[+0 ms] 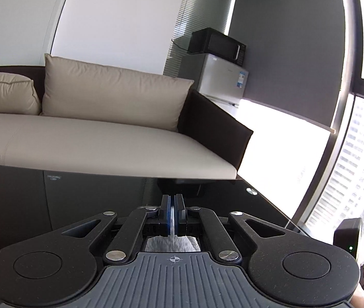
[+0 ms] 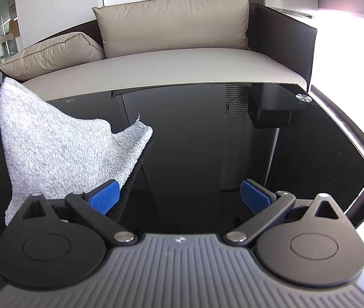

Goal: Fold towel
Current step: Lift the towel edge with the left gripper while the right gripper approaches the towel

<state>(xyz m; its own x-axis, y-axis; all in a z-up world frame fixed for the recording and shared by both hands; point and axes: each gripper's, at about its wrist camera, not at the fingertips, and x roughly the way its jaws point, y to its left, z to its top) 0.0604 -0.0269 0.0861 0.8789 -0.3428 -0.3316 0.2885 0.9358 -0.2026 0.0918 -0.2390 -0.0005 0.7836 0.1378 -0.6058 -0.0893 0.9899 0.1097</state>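
Right up close, the left gripper (image 1: 173,214) has its blue-padded jaws pinched tight on a thin edge of the fluffy pale grey towel (image 1: 172,243), and more of that cloth hangs bunched just beneath the jaws. From the right wrist view, the towel (image 2: 53,148) rises in a peak at the far left, lifted off the glossy black glass counter (image 2: 194,141), with one corner drooping toward the surface. Its lower edge lies against the outer side of the right gripper's left blue pad (image 2: 105,196). Moving across, the right gripper (image 2: 180,196) stands wide open, nothing between its jaws, only bare dark glass below. Beyond the counter sits a beige cushioned sofa with a dark brown frame (image 2: 182,59). Farther right, a round silver metal disc (image 2: 303,98) marks the counter's corner.
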